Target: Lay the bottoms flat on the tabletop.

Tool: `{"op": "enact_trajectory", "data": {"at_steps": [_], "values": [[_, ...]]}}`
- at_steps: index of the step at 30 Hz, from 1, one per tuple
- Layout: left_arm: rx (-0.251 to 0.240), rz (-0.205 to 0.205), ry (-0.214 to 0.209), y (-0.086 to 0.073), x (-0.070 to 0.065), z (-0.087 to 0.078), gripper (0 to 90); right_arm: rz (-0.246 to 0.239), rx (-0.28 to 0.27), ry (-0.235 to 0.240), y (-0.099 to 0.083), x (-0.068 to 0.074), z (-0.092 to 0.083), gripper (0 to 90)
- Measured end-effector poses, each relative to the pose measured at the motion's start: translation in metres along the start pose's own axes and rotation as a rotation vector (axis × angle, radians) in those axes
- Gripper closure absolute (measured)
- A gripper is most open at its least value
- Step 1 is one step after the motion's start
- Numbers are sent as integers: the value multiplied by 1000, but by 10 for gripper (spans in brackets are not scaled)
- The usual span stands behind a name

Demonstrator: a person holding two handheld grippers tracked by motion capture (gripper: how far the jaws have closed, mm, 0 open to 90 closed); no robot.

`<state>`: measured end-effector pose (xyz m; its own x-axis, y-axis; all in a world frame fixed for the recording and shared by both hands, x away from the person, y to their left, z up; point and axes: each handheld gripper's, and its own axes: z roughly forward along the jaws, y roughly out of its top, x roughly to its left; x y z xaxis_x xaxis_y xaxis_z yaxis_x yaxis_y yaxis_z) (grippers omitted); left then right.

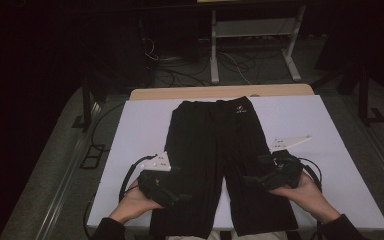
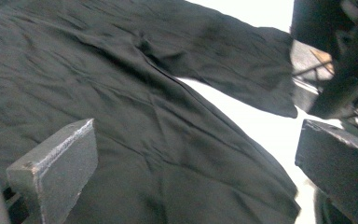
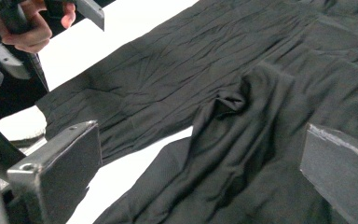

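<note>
One pair black trousers [image 1: 215,150] flat on white worktop [image 1: 140,125], waistband far, two legs near. Two grippers: left gripper [image 1: 176,192], right gripper [image 1: 252,181], jaws wide apart, holding nothing, above legs.

left gripper [image 1: 172,192]: held low in the left hand [image 1: 132,202], jaws spread wide, nothing clamped | right gripper [image 1: 255,180]: held in the right hand [image 1: 302,192], jaws spread wide, nothing clamped | forearms: entered from the near edge, grippers angled inward
</note>
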<state>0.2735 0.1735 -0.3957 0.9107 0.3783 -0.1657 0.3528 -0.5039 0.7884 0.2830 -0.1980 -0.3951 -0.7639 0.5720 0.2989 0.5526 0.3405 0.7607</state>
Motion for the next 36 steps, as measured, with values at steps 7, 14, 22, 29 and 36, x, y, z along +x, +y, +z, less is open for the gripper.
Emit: {"op": "enact_trajectory", "data": {"at_steps": [7, 14, 22, 29, 36], "values": [[-86, -57, 55, 3, 7, 9, 0, 9, -55, -41, -7, -13, -12, 0], [-127, -97, 89, 5, 16, 18, 0, 43, -75, -72, -16, -28, -15, 0], [-173, -123, 129, 0, 24, 17, 0, 51, -119, -93, -18, -41, -18, 0], [-198, -131, 187, -6, 32, 18, 0, 40, -131, -116, -17, -51, -14, 0], [-200, -128, 206, -15, 38, 23, 0, 14, -119, -129, -17, -57, -5, 0]]}}
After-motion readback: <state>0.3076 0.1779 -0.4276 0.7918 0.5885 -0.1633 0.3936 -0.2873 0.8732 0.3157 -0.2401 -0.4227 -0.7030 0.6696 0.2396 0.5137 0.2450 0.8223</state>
